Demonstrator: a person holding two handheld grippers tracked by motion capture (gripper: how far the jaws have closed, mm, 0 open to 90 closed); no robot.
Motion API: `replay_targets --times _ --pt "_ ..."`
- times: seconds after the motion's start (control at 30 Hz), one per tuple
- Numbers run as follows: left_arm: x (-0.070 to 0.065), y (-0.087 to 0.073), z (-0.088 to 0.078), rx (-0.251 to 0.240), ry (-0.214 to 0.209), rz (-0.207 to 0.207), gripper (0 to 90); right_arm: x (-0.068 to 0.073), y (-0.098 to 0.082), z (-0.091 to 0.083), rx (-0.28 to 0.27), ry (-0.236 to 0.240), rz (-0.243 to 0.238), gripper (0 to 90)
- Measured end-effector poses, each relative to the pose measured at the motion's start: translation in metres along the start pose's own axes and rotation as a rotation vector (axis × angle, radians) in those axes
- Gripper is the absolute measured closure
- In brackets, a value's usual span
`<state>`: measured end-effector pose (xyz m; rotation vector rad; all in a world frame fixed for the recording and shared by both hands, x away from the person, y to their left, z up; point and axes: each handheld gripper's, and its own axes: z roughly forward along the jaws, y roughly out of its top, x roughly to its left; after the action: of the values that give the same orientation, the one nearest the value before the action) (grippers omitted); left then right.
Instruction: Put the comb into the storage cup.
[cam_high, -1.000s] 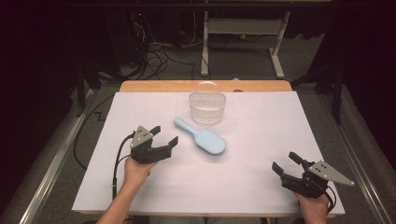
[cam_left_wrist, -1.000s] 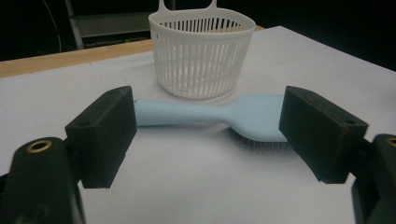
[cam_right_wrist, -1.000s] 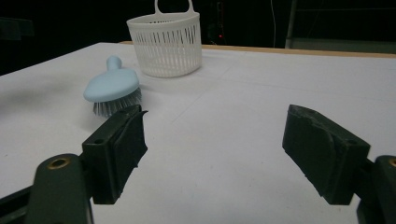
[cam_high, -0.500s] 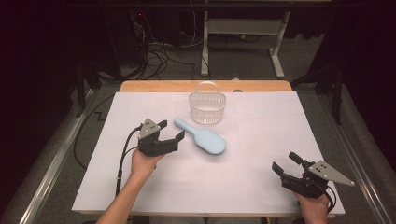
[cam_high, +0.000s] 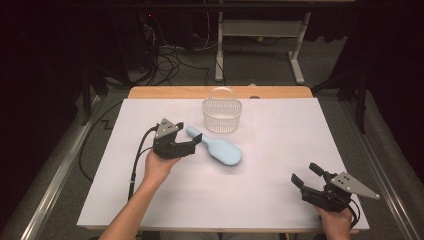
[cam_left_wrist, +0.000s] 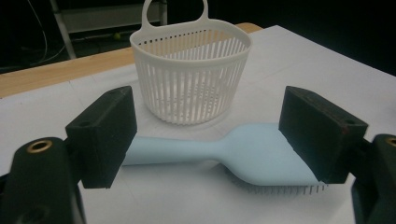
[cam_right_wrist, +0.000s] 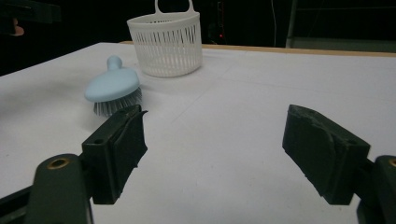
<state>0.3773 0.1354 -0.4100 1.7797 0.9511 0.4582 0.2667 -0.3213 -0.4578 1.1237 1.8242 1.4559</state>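
Work in hand: picking up the light-blue brush (cam_high: 220, 149), judged to be bound for the white slatted basket (cam_high: 222, 114).
Brush, position: lies bristles-down on the white table sheet (cam_high: 250, 200), handle pointing toward the left gripper (cam_high: 187, 144), head toward the table's middle; it rests just in front of the basket and apart from it.
Basket, position: stands upright near the far edge of the sheet, with nothing visible inside through its slats.
Left gripper, state: jaws spread wide, one on either side of the brush handle in the left gripper view; the pads frame the handle (cam_left_wrist: 187, 151) without pressing it, and contact cannot be confirmed.
Right gripper (cam_high: 307, 180), state: jaws spread and holding nothing, low over the near right corner of the sheet, well apart from brush and basket.
Done so far: the approach appears complete, since the left gripper stands at the handle, aligned for a grasp.
Left to do: closing on the handle, lifting, carrying over the basket rim, and releasing; none of these is shown as begun.
Progress, as a judgement: early stage, at the point just before the grasp.
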Motion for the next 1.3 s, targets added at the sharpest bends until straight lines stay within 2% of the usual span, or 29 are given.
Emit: replay_targets --times 0.03,0.07,0.17,0.53,0.77,0.83,0.9,1.03,1.1,1.23,1.3 --pt "0.0 0.001 0.001 0.004 -0.002 -0.001 19.1 0.0 0.0 0.0 0.0 0.0 0.0 21.8" --pt "0.0 0.002 0.001 0.008 -0.002 -0.003 23.6 0.0 0.0 0.0 -0.002 -0.001 0.003 21.8" --pt "0.0 0.005 0.004 0.015 -0.007 -0.017 23.6 -0.001 0.0 -0.001 -0.004 0.0 0.004 21.8" --pt "0.003 0.016 0.015 0.069 -0.008 -0.012 23.6 -0.001 0.0 -0.001 -0.005 0.001 0.002 21.8" --pt "0.003 0.025 0.021 0.121 -0.006 0.011 23.7 -0.001 0.0 -0.001 -0.005 0.0 0.003 21.8" --pt "0.003 0.028 0.023 0.159 -0.004 0.026 23.7 -0.001 0.0 -0.001 -0.004 0.0 0.004 21.8" --pt "0.002 0.03 0.025 0.17 -0.002 0.037 23.7 -0.001 0.0 -0.001 -0.005 0.002 0.002 21.8" --pt "0.004 0.033 0.028 0.197 -0.003 0.029 23.7 -0.002 0.0 -0.001 -0.002 -0.001 0.006 21.8" --pt "0.005 0.035 0.031 0.225 0.004 0.039 23.7 -0.001 0.0 -0.001 -0.002 0.0 0.005 21.8" --pt "0.006 0.042 0.033 0.248 0.001 0.044 23.8 -0.002 0.0 -0.001 -0.002 0.0 0.005 21.8" --pt "0.005 0.046 0.034 0.267 0.01 0.06 29.9 -0.002 0.0 -0.001 -0.003 0.0 0.005 21.8"
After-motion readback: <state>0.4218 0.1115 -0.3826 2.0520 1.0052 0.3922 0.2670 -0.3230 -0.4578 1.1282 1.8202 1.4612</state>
